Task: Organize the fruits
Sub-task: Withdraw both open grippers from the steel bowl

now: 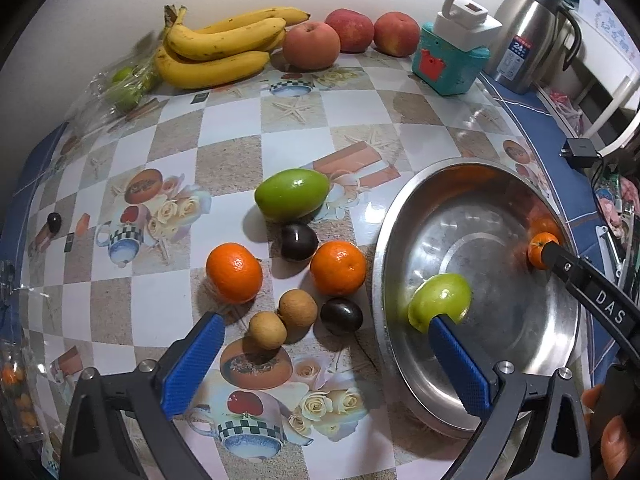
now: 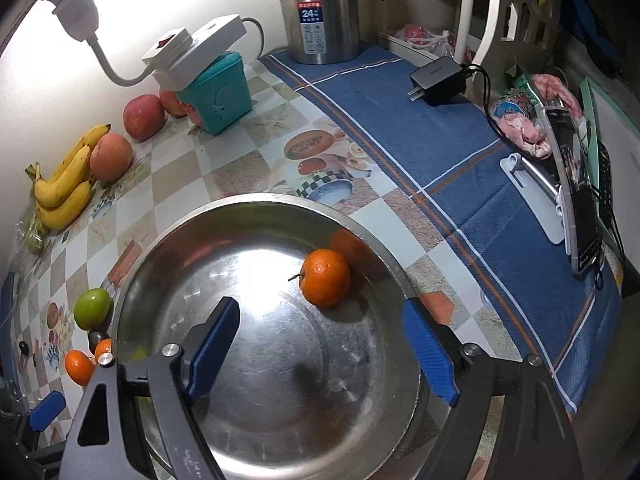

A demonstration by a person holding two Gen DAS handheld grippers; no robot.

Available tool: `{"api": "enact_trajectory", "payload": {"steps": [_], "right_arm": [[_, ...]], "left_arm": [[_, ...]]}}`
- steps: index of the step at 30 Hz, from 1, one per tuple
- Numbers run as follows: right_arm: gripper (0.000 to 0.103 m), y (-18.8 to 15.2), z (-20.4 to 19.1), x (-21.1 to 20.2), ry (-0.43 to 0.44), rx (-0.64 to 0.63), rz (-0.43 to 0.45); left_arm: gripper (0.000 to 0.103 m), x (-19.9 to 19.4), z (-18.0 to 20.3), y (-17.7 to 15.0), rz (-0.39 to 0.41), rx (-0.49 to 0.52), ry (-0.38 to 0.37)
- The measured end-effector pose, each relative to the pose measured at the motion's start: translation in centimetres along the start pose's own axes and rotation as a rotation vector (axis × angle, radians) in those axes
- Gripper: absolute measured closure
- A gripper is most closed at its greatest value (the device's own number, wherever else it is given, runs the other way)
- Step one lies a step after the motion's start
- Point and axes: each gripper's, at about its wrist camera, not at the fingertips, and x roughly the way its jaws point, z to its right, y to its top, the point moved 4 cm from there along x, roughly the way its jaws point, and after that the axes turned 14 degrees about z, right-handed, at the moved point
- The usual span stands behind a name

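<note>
A steel bowl (image 1: 384, 240) stands on the patterned tablecloth, also seen from above in the right wrist view (image 2: 256, 200). Inside it lie a green fruit (image 1: 440, 300) and a small orange (image 2: 324, 278). My left gripper (image 1: 325, 322) is open wide and empty, with one finger over the bowl in front of that green fruit. My right gripper (image 2: 320, 306) hangs open over the bowl, holding nothing, with the orange just beyond its fingertips. On the cloth left of the bowl lie two oranges (image 1: 234, 268), another green fruit (image 1: 292, 194), two dark plums (image 1: 298, 242) and two brown fruits (image 1: 298, 310).
Bananas (image 1: 216, 48) and three peaches (image 1: 312, 46) line the back wall, beside a bag of green fruit (image 1: 128, 84). A teal box (image 2: 218, 96) carries a power strip. A steel thermos (image 2: 320, 12), a charger (image 2: 438, 78) and a phone on a stand (image 2: 580, 192) occupy the blue cloth.
</note>
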Motion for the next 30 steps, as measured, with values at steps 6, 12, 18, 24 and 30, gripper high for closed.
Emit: {"api": "enact_trajectory", "payload": {"steps": [6, 12, 18, 24, 30], "right_arm": [[0.019, -0.2, -0.2, 0.1, -0.002, -0.015, -0.005], [0.000, -0.3, -0.3, 0.2, -0.006, -0.030, 0.000], [0.000, -0.3, -0.1, 0.3, -0.013, -0.019, 0.001], [0.000, -0.2, 0.0, 0.2, -0.020, -0.017, 0.007], [0.000, -0.1, -0.2, 0.0, -0.014, -0.030, 0.012]], "left_arm": [[0.000, 0.1, -0.5, -0.1, 0.001, -0.025, 0.008], [0.000, 0.1, -1.0, -0.1, 0.002, -0.044, 0.016], [0.000, 0.1, -1.3, -0.1, 0.000, -0.059, 0.016], [0.000, -0.4, -1.4, 0.1, 0.014, -0.057, 0.004], [0.000, -1.3, -1.8, 0.6, 0.040, -0.062, -0.002]]}}
